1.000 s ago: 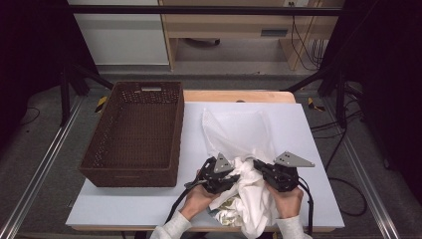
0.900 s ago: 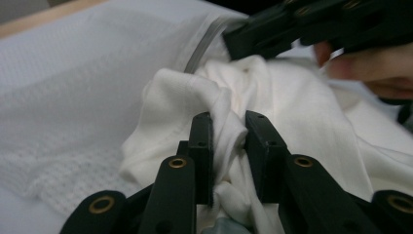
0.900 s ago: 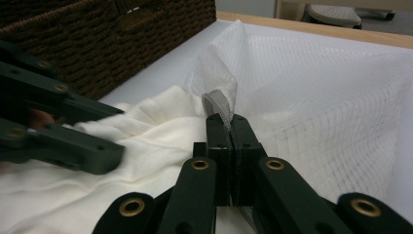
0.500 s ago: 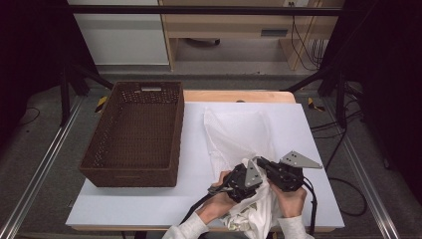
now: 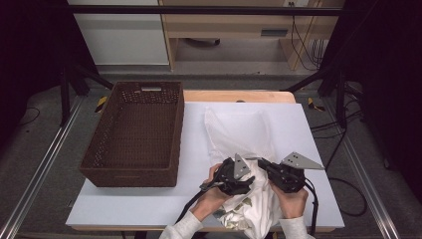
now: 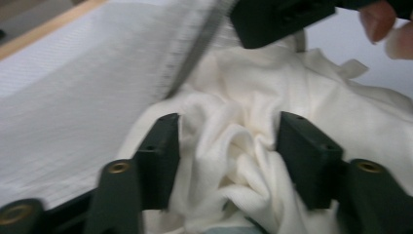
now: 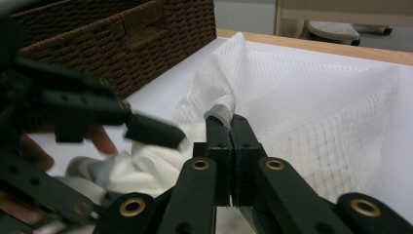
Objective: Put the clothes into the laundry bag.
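- Left gripper (image 5: 247,175) just in front of the mesh bag (image 5: 239,133), at the bag's near end, held low over the table (image 5: 149,206) by a hand in a pale sleeve (image 5: 186,229) coming in from the near edge.
- Jaws of that gripper just been opening, now standing about half apart with a bunched fold of the white garment (image 6: 234,146) between them; pads beside the cloth rather than pressing on it.
- Right gripper (image 7: 224,119) close beside the left one, also at the bag's near end, angled toward the bag.
- Its jaws pressed together, pinching the edge of the mesh bag (image 7: 311,112) and lifting that edge off the table into a small peak.
- Mesh bag white, net-like, lying flat on the table for most of its length, stretching away from the grippers toward the far edge.
- White garment (image 5: 259,209) soft and crumpled, heaped at the bag's near end and spilling from there over the table's near edge.
- Wicker basket (image 5: 137,134) dark brown, standing left of the bag, apart from it.
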Demonstrator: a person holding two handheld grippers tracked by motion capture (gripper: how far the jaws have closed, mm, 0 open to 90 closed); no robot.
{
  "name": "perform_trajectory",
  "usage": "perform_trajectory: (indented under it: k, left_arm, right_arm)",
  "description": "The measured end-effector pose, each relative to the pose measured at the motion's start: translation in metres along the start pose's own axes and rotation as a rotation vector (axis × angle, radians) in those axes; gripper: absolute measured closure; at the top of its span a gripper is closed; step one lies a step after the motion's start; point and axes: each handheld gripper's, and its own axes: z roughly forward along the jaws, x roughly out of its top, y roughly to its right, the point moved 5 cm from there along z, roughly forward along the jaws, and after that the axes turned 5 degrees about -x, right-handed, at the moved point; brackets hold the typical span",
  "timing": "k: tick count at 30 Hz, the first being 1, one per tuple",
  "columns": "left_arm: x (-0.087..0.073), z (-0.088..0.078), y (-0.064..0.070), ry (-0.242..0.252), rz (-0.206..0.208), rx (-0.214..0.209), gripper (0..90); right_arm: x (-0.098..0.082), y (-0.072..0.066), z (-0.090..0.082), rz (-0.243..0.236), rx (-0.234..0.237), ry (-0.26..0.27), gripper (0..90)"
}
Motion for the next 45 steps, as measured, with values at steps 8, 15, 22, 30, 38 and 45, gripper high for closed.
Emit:
perform_trajectory:
  k: [8,15,22,30,38,45]
  left_arm:
    - [-0.013,0.022,-0.016,-0.034,-0.142,-0.139,25.7]
    - [-0.014,0.020,-0.004,-0.044,-0.053,-0.114,69.4]
    - [0.010,0.002,0.023,0.015,0.122,-0.106,73.0]
    - [-0.002,0.037,-0.003,-0.117,0.052,0.004,71.7]
    - [-0.003,0.034,-0.009,-0.080,0.033,0.094,68.4]
    - [-0.008,-0.004,-0.009,-0.019,0.000,0.046,29.8]
  right_arm:
    - [-0.002,-0.006,0.007,-0.025,-0.001,-0.030,89.3]
    - [-0.003,-0.004,0.008,-0.021,0.003,-0.027,89.3]
    - [-0.001,-0.004,0.006,-0.017,0.011,-0.010,89.3]
    - [0.001,-0.007,0.001,-0.014,0.030,0.004,89.3]
    - [-0.001,-0.006,0.001,-0.018,0.023,-0.012,89.3]
    - [-0.004,-0.001,0.002,-0.015,0.002,-0.022,89.1]
